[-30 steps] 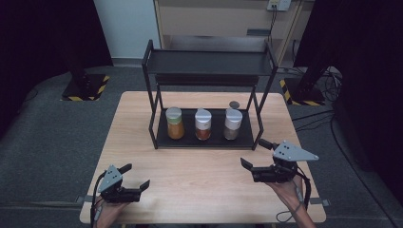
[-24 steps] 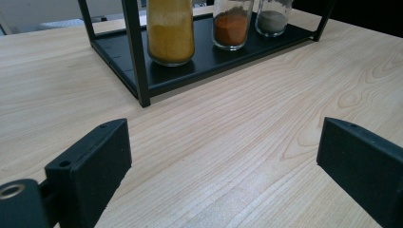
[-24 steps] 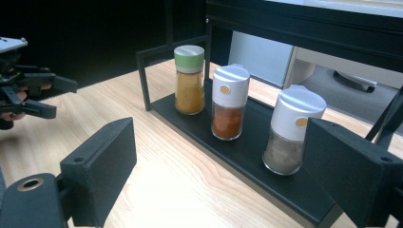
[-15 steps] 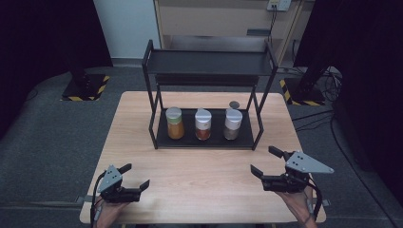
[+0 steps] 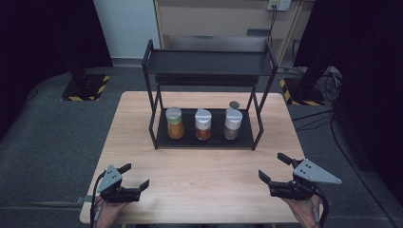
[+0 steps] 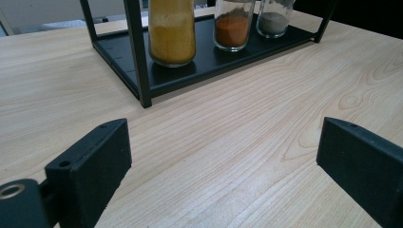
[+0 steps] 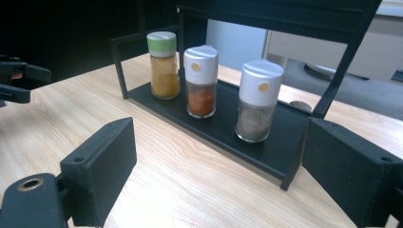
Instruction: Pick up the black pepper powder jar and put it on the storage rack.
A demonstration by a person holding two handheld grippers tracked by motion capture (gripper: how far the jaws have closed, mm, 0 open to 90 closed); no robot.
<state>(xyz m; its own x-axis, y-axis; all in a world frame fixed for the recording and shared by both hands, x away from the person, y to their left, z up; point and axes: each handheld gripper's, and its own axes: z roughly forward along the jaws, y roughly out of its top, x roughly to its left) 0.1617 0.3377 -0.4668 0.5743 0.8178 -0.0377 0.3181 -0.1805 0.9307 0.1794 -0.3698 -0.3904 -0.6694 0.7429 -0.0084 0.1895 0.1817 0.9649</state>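
Rack [image 5: 205, 140] w/ yellow jar [image 5: 174, 123], orange jar [image 5: 203, 125], grey jar [image 5: 232, 125], both grippers' jaws wide

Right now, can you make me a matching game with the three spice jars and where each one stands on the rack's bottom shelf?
Things:
1. green-lidded jar of yellow powder
2. white-lidded jar of red powder
3. white-lidded jar of grey powder

Places, seen in the high view:
A. middle of the bottom shelf
B. right end
C. left end

Pairs: 1-C, 2-A, 3-B
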